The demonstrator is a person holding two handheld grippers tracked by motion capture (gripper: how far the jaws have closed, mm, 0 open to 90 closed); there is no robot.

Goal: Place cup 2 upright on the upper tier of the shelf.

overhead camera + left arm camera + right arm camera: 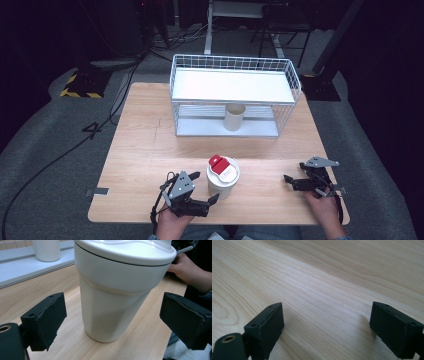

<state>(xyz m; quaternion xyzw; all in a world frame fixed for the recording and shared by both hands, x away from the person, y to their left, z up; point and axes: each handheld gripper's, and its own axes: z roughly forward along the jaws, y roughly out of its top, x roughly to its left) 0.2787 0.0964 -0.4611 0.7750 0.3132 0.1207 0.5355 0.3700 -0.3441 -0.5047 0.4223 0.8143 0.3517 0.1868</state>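
Note:
A white lidded cup (223, 179) with a red tab on its lid stands near the front middle of the wooden table (145, 150). My left gripper (204, 187) lies just left of it, open, with a jaw on each side of the cup's near flank. In the left gripper view the cup (110, 302) stands upright between the two black pads (47, 315) without touching either, and my left gripper (113, 312) is wide open. My right gripper (295, 171) rests at the front right, open and holding nothing; in its own view my right gripper (324, 320) spans bare wood.
A white wire shelf rack (235, 95) stands at the back of the table, with a second white cup (234, 117) on its lower level. That cup (46, 250) and the rack's base (25, 267) appear beyond the left jaw. A hand (187, 270) lies at the right.

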